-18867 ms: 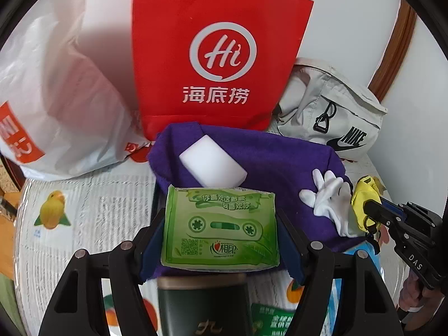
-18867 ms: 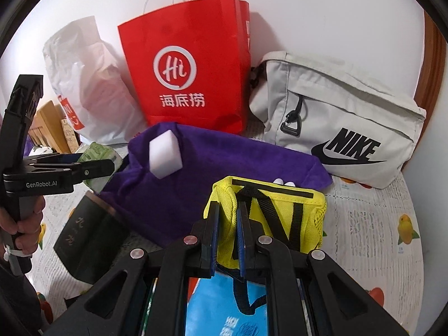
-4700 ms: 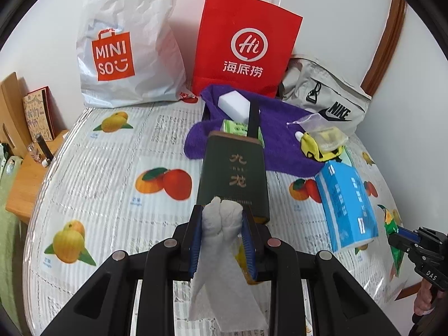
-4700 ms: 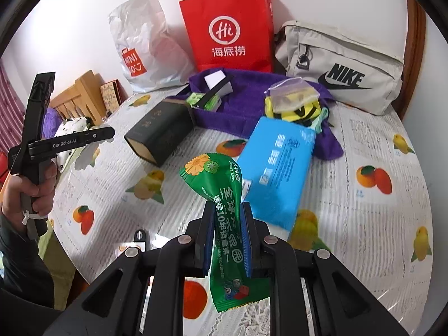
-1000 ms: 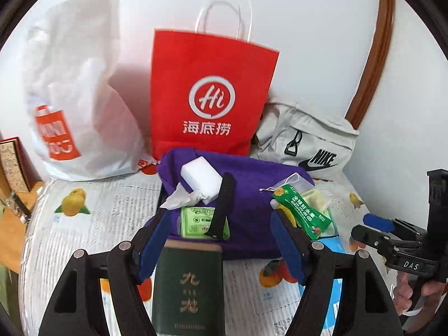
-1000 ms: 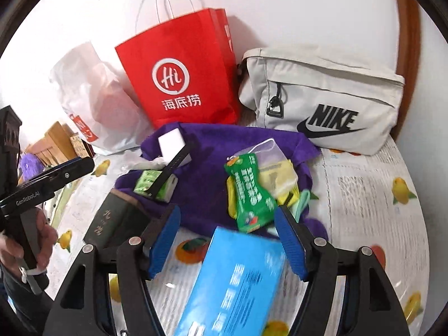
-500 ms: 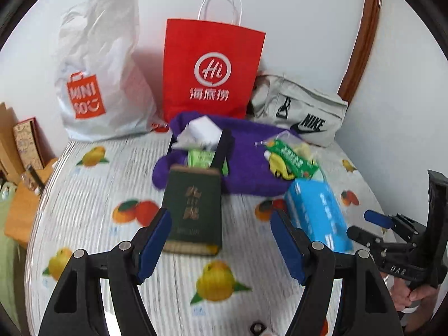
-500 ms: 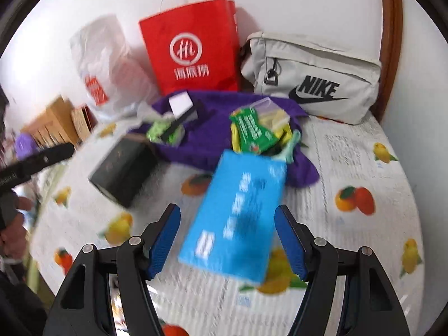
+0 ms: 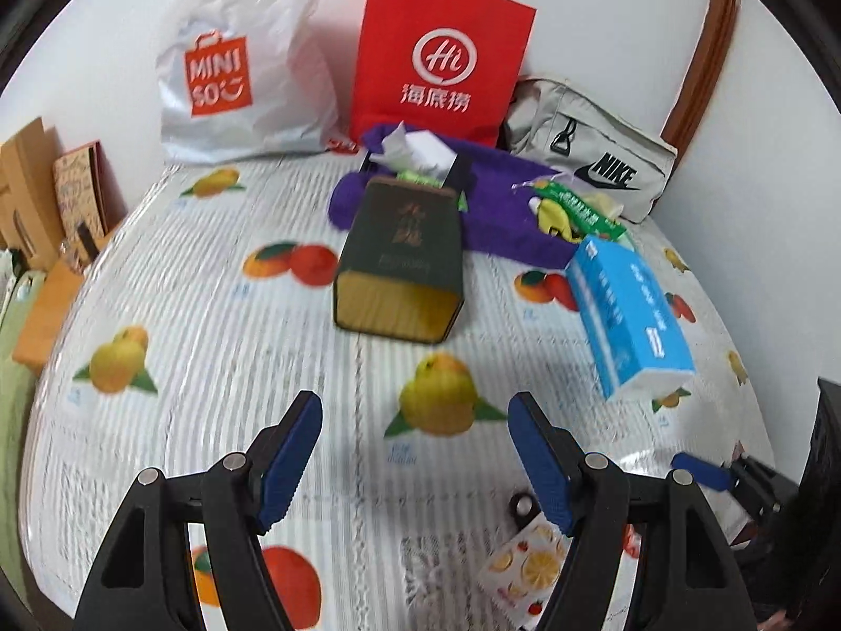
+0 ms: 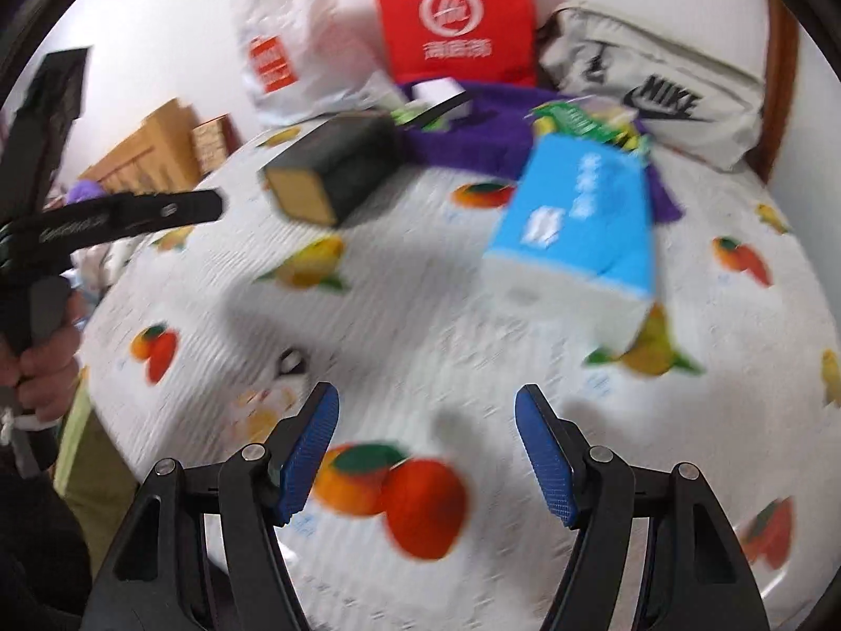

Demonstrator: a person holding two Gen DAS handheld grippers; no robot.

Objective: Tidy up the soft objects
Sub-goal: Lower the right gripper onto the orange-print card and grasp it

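Observation:
A purple towel [image 9: 499, 194] lies at the back of the table and holds a white sponge [image 9: 428, 150], a crumpled tissue [image 9: 397, 150], a green tissue pack [image 9: 420, 179], a green snack packet [image 9: 575, 205] and a yellow mesh pouch [image 9: 554, 215]. A blue tissue pack [image 9: 625, 310] lies in front of it, also in the right wrist view [image 10: 578, 221]. My left gripper [image 9: 415, 452] is open and empty over the table's near side. My right gripper [image 10: 426, 452] is open and empty, low over the tablecloth.
A dark green box [image 9: 402, 257] lies in the middle of the table. A red paper bag [image 9: 441, 58], a white Miniso bag [image 9: 236, 63] and a grey Nike bag [image 9: 588, 158] stand along the back wall. A small fruit-print packet [image 9: 520, 573] lies near the front edge.
Both grippers have pulled back from the purple towel toward the table's near side. Both stay open and empty.

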